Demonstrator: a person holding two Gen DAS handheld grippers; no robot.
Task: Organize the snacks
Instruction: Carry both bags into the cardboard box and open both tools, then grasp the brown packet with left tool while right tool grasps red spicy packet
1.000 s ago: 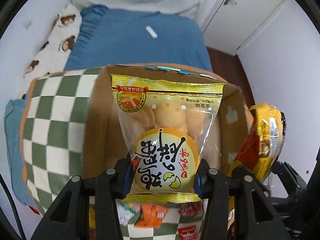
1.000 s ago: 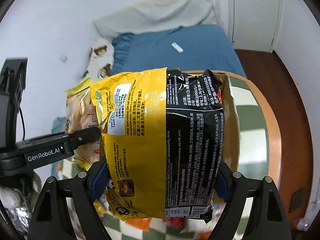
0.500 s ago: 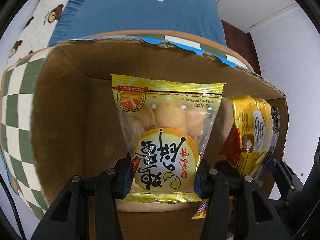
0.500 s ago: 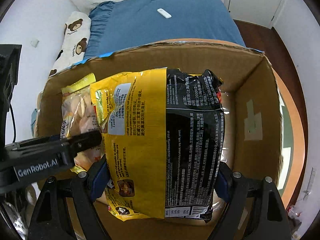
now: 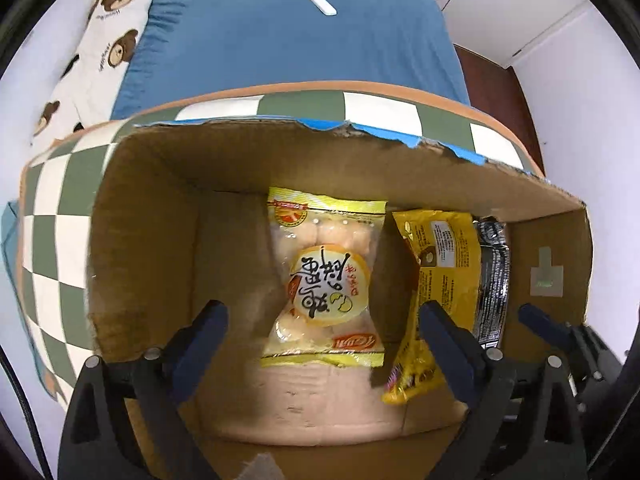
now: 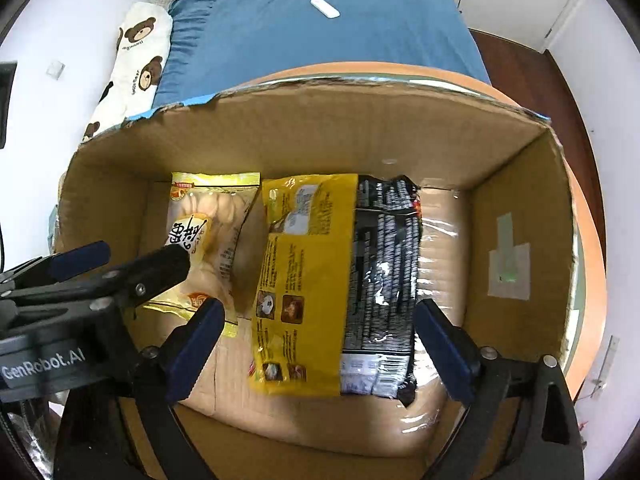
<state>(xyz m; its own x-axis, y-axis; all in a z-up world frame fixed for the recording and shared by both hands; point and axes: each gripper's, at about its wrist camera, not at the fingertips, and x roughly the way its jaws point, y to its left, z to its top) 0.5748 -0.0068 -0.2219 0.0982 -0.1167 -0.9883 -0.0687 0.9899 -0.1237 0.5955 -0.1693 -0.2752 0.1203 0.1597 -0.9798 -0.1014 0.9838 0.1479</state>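
An open cardboard box (image 5: 152,220) (image 6: 512,200) stands on the checkered table. On its floor lie a clear-and-yellow egg-snack bag (image 5: 324,280) (image 6: 212,224) and, to its right, a yellow-and-black noodle pack (image 5: 444,276) (image 6: 340,280). My left gripper (image 5: 324,320) (image 6: 128,258) hovers over the egg-snack bag. Its jaws are opening and the pads are clear of the bag. My right gripper (image 6: 320,320) hangs above the noodle pack, jaws also opening, pads off the pack. One right finger (image 5: 540,320) shows in the left wrist view.
The green-and-white checkered tablecloth (image 5: 56,240) surrounds the box. Behind it is a blue bed (image 5: 280,48) with a small white object (image 5: 322,4) and a teddy-bear pillow (image 5: 108,44). A strip of tape (image 6: 508,264) sits on the box's right wall.
Both grippers sank into the box with their packs and then spread their jaws. The egg-snack bag and the noodle pack dropped away and now lie on the box floor.
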